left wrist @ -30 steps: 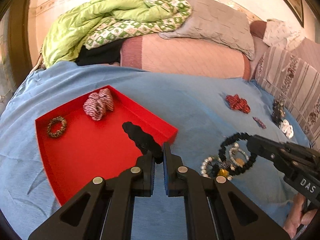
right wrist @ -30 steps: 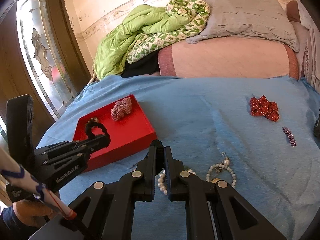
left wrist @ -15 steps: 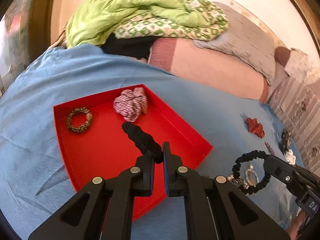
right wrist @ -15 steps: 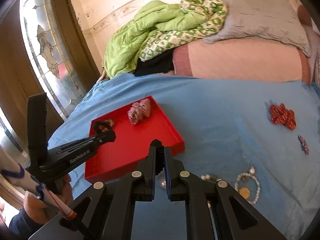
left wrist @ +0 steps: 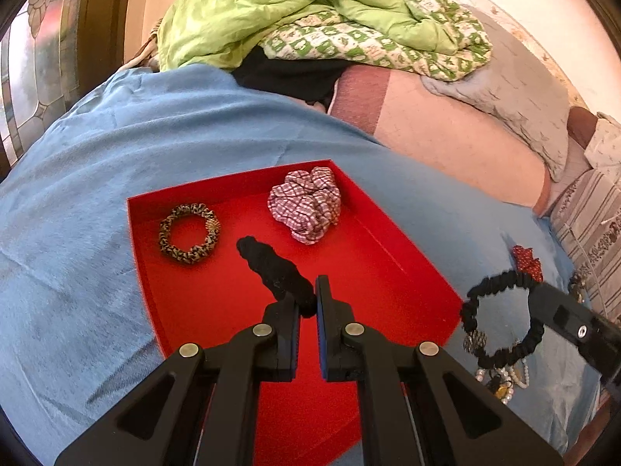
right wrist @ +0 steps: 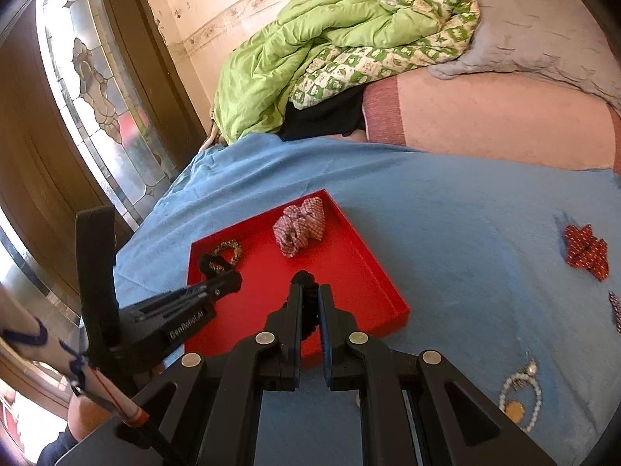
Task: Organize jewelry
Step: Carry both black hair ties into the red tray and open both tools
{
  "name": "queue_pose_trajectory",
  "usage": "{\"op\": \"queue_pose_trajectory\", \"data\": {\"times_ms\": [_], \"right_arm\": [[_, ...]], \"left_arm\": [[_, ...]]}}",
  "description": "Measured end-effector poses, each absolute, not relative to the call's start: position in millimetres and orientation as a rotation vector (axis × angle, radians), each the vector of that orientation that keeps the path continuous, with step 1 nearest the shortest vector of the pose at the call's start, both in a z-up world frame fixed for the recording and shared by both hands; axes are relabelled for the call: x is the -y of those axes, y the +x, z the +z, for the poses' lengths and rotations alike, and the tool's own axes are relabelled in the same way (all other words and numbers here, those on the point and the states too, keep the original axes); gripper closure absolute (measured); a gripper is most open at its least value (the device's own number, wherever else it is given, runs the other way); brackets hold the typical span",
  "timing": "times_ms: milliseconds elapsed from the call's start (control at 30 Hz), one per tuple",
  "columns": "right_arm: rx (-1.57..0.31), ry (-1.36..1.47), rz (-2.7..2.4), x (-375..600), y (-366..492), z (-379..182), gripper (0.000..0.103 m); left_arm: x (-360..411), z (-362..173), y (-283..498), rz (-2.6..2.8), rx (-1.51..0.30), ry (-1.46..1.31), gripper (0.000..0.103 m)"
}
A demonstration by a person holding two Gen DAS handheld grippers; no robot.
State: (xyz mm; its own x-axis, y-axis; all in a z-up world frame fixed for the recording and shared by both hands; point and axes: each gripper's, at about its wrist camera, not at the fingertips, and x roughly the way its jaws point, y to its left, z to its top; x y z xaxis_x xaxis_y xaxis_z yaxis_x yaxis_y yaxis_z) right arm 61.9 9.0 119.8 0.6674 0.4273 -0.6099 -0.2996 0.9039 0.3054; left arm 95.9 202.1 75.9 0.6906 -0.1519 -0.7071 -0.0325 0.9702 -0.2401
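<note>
A red tray (left wrist: 388, 268) lies on the blue bedspread and holds a leopard-print scrunchie (left wrist: 189, 233) and a pink checked scrunchie (left wrist: 306, 204). My left gripper (left wrist: 307, 297) is shut on a black scrunchie (left wrist: 271, 264) above the tray. My right gripper (right wrist: 309, 295) is shut on a black bead bracelet (right wrist: 308, 303), which hangs as a ring (left wrist: 500, 318) just right of the tray. The tray also shows in the right wrist view (right wrist: 365, 283), with the left gripper (right wrist: 221, 283) over its left part.
A pile of pearl and gold jewelry (left wrist: 500, 380) lies on the bedspread under the bracelet. A red bow (right wrist: 584, 250), a small clip (right wrist: 615, 310) and a pearl bracelet (right wrist: 520, 400) lie to the right. Pillows and a green quilt (left wrist: 295, 11) sit at the back.
Both grippers moved left toward the tray with their loads. The black bracelet was lifted off the jewelry pile and carried to the tray's right edge.
</note>
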Motion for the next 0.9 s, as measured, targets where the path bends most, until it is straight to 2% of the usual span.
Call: {"op": "queue_pose_trajectory", "data": {"times_ms": [500, 900], "right_arm": [[-0.778, 0.155, 0.412, -49, 118, 121, 0.094], [-0.879, 0.160, 0.384, -75, 167, 89, 0.094]], "left_arm": [[-225, 60, 119, -0.038, -0.876, -0.283, 0.096], [-237, 49, 133, -0.023, -0.916, -0.332, 0.096]]}}
